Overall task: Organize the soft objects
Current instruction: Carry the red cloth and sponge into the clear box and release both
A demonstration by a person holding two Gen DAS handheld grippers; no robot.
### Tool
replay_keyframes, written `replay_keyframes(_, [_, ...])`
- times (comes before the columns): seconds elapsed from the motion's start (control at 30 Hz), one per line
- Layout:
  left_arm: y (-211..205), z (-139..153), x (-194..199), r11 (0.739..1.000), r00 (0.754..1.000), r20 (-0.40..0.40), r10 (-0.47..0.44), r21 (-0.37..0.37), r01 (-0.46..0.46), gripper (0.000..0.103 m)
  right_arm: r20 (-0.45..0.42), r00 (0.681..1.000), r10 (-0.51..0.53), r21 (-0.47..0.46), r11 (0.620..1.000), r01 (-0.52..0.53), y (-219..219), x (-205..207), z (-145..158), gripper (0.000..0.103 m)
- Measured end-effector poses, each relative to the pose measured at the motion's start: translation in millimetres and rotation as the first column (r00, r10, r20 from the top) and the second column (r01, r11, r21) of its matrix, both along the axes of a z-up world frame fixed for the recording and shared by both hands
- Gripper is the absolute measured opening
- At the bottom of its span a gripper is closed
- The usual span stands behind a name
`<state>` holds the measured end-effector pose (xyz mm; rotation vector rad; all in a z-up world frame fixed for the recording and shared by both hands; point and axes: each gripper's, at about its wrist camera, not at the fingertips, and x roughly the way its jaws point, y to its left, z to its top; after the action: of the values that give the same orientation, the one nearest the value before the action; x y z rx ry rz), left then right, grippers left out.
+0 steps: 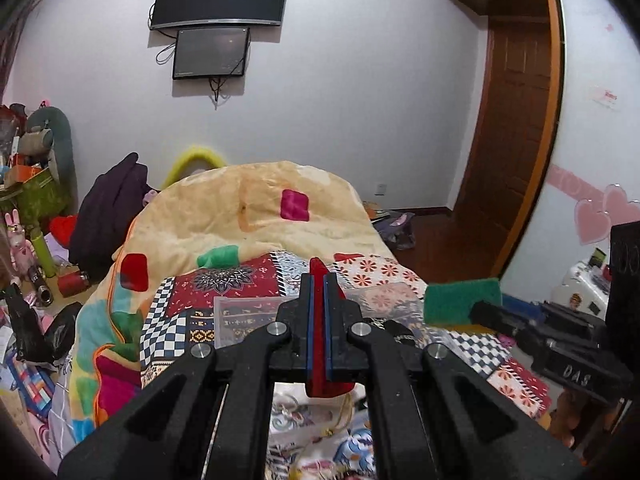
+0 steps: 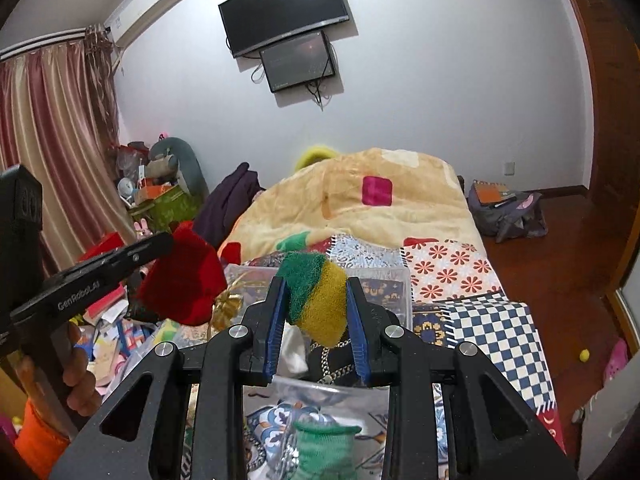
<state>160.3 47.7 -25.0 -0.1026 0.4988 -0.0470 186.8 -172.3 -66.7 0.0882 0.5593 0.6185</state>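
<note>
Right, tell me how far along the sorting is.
Midway at best. In hand: left gripper shut on a red cloth, right gripper shut on a green-and-yellow sponge, both above the clear box. Left: a green sock lies below.

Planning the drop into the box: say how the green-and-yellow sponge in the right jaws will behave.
The sponge looks soft: it bulges and bends between the right gripper jaws. Probably light and springy. Its scouring face seems coarse, so slipping is unlikely.

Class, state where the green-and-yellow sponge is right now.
The green-and-yellow sponge is squeezed between the right gripper fingers, held above the clear plastic box on the patchwork bed; the left wrist view shows it at right.
</note>
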Motion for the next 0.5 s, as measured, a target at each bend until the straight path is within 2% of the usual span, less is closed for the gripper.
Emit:
replay_keyframes(0.17, [-4.4,-27.7,18.4,1.000,0.999,-0.048,0.008,0.018,-0.007,0.002,-0.074,0.997,0.012,-0.035,0.999,-0.015,11.9,18.5,-26.4,0.027])
replay_keyframes(0.37, [-2.1,-71.5,38.0,1.000,0.988,-0.154,0.012,0.023,-0.008,0.002,-0.155,0.988,0.022,-0.095,0.995,-0.037,23.8,33.5,-55.8,0.027])
replay_keyframes(0.5, [3.5,-94.1,45.8,1.000,0.974,-0.225,0.009,0.006,-0.008,0.003,-0.159,0.987,-0.002,-0.147,0.989,-0.022,26.7,36.4,-64.7,0.030])
